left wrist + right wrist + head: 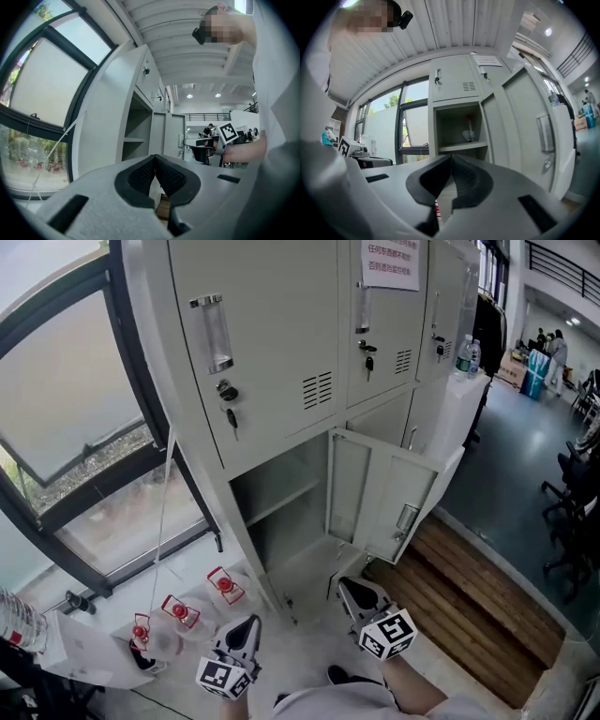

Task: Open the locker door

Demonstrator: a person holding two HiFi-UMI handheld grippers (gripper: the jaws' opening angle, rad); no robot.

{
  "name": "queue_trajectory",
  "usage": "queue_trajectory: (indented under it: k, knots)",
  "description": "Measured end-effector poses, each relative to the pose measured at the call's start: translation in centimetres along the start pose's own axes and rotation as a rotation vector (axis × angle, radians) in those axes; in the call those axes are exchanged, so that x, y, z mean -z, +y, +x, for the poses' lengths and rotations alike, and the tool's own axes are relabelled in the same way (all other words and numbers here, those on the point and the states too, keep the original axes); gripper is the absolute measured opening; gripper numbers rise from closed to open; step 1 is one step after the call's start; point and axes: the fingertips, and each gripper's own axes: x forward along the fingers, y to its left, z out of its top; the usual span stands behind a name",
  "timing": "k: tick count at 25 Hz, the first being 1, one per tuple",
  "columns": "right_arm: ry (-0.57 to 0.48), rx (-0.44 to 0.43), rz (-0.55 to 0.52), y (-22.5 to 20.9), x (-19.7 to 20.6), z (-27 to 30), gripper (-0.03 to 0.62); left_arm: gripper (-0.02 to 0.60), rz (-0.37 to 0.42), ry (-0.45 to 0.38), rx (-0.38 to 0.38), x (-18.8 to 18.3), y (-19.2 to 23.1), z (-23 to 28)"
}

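A: How are the hands held?

B: Both low in front of the person's body, pointing up at the lockers. The left gripper point(247, 622) has its jaws pressed together on nothing. The right gripper point(350, 587) sits just below the open compartment, jaws also closed and empty, with a bare forearm point(408, 688) behind it.

A: And the locker door?

B: The locker door point(384, 491) of the lower compartment stands swung out to the right, apart from both grippers.

A: Does 1 view add anything?

B: Only the right gripper view shows a pale thing with a red top point(468, 130) on the shelf point(459, 146). The left gripper view catches the other gripper's marker cube point(228, 131).

A: Room to move?

B: The door's free edge juts over the wooden flooring point(469, 601). 3 red-and-white items point(180, 611) lie on the floor left of the left gripper, beside the window point(75, 409).
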Motion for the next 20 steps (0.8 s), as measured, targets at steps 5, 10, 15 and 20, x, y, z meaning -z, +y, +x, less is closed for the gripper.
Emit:
queue_trajectory:
  k: [5,10,15,20]
  knots:
    - [0.021,-0.126,0.022,5.1,1.4,2.0,0.015,0.002,0.046,-0.008,-0.032,-0.3,0.3,-2.1]
    - [0.039,-0.238,0.005,9.7,2.5,3.3,0.014,0.002,0.018,-0.023,-0.122,-0.4,2.0,-4.5]
    - [0.057,-0.309,0.014,12.1,3.3,4.4,0.014,0.002,0.035,-0.033,-0.194,-0.8,2.9,-6.8]
    - [0.059,-0.354,0.011,13.7,3.5,5.5,0.014,0.003,0.03,-0.039,-0.238,-0.8,3.5,-8.0]
